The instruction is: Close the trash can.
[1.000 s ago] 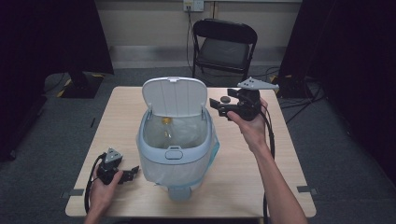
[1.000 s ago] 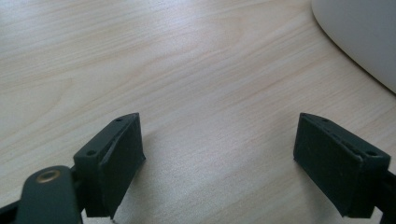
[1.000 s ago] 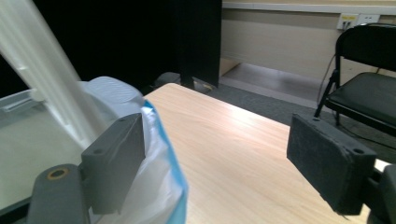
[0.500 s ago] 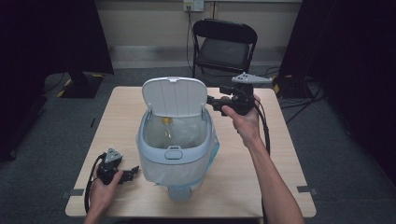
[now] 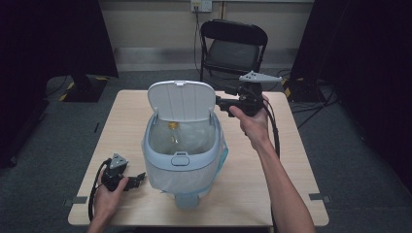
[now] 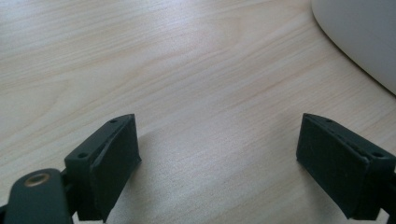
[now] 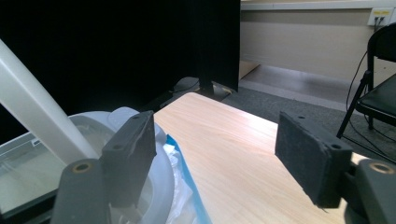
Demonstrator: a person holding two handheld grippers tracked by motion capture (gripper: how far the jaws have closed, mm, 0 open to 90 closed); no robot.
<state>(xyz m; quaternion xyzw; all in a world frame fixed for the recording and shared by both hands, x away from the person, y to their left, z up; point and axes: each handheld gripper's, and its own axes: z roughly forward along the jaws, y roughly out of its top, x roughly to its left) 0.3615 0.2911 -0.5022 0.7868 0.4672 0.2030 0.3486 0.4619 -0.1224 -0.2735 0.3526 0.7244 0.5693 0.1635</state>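
Observation:
A pale blue-grey bin [image 5: 182, 160] lined with a white bag stands mid-table, its white lid [image 5: 180, 101] tipped up at the back. Something small and yellow [image 5: 171, 126] lies inside. My right gripper [image 5: 218, 104] hovers level beside the lid's right edge, pointing left. Its jaws have just been closing, are still open and hold nothing; its own view [image 7: 219, 154] looks past the lid [image 7: 32, 112] and bin rim [image 7: 93, 126]. My left gripper [image 5: 141, 178] rests on the table at the front left, just short of the bin [image 6: 359, 32]. Its jaws [image 6: 219, 158] have just been opening and hold nothing.
The wooden table [image 5: 291, 160] has bare room to the right of the bin and behind it. A blue bag edge [image 7: 187, 172] hangs over the bin's right side. A black folding chair [image 5: 233, 48] stands beyond the table's far edge.
My right gripper has shifted a little farther back and up beside the lid, and its jaws have narrowed. The left hand has stayed put.

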